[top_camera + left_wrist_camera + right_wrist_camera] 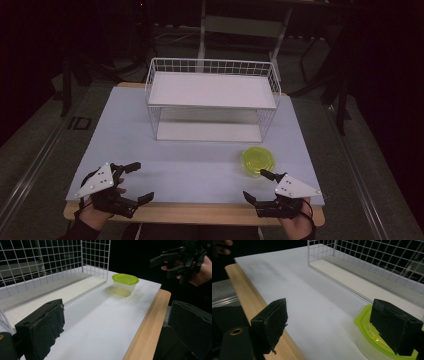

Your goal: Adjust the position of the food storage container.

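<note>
High view, read from the left: the left gripper (134,182) sits at the near-left corner of the table (125,130), jaws spread wide with nothing between them, pointing across towards the middle; well apart from it, past a long bare stretch of white top, stands the container (258,161), a small clear tub with a yellow-green lid, upright and in front of the right end of the wire shelf rack (212,100), close to it but not touching; just nearer the table's front edge is the right gripper (254,184), jaws likewise parted and holding nothing, its upper jaw tip close beside the tub's near rim, whether touching I cannot tell.

The left gripper view puts the tub (125,284) far ahead beyond open table, with the other hand's gripper (172,261) raised at the upper right; the right gripper view has the lid (372,326) low at the right, partly behind that gripper's own right jaw pad (394,327).

The tub is round, so it has no long axis to line up with; what matters, by my judgement, is that it lies forward and slightly inward of the right gripper, the nearer one by far, off-centre to its jaws; the opening would need to shift towards the tub before closing.
</note>
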